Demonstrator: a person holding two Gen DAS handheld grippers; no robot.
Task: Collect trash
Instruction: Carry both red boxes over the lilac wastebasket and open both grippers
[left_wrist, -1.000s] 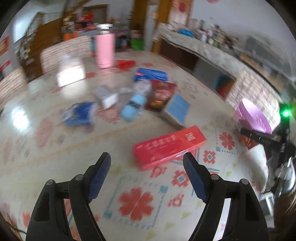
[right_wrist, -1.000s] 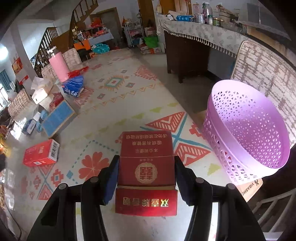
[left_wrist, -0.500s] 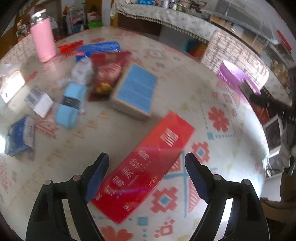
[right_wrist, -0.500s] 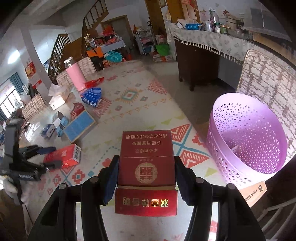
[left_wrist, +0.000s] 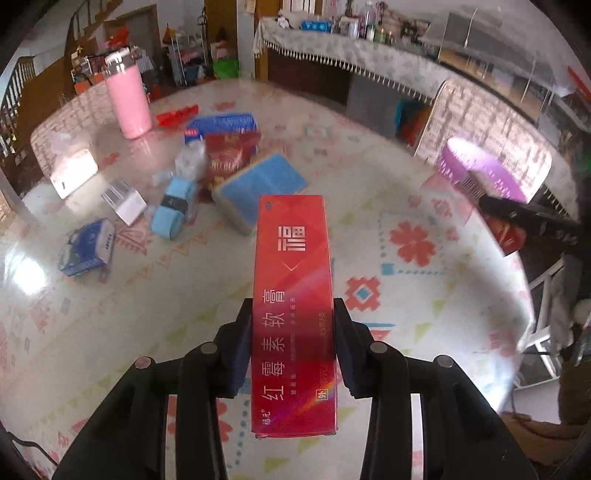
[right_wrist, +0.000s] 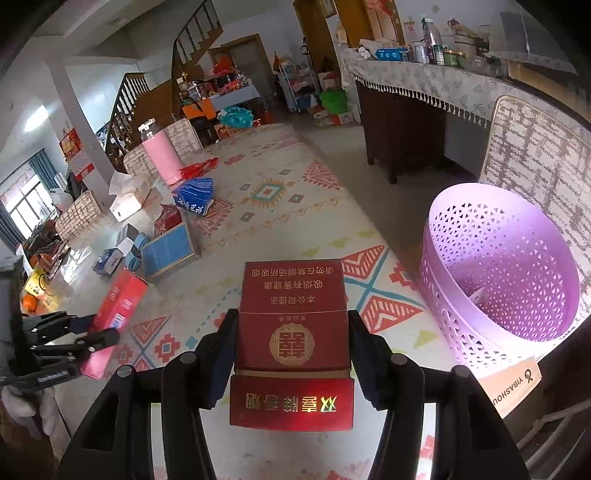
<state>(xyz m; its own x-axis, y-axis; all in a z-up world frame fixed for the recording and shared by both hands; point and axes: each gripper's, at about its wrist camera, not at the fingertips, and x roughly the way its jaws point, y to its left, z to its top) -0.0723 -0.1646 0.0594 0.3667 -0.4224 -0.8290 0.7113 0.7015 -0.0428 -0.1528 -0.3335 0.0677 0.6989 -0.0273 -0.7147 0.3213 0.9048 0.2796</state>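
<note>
My left gripper (left_wrist: 293, 345) is shut on a long red carton (left_wrist: 293, 295) with white Chinese lettering, held above the patterned table (left_wrist: 424, 295). It also shows in the right wrist view (right_wrist: 118, 306), gripped at far left. My right gripper (right_wrist: 291, 354) is shut on a dark red cigarette carton (right_wrist: 291, 328) with gold lettering, left of the purple lattice basket (right_wrist: 495, 273). The basket sits at the table's right edge and holds a small white scrap. It shows in the left wrist view (left_wrist: 480, 170) too.
More trash lies on the table: a blue flat box (left_wrist: 262, 188), a red snack bag (left_wrist: 229, 155), a light blue roll (left_wrist: 173, 210), a small blue box (left_wrist: 88, 247), a white box (left_wrist: 125, 201). A pink tumbler (left_wrist: 129, 99) stands far back. Chairs ring the table.
My left gripper closed on the long red carton, which now points straight ahead between its fingers and off the table. My right gripper kept its dark red carton, staying left of the basket.
</note>
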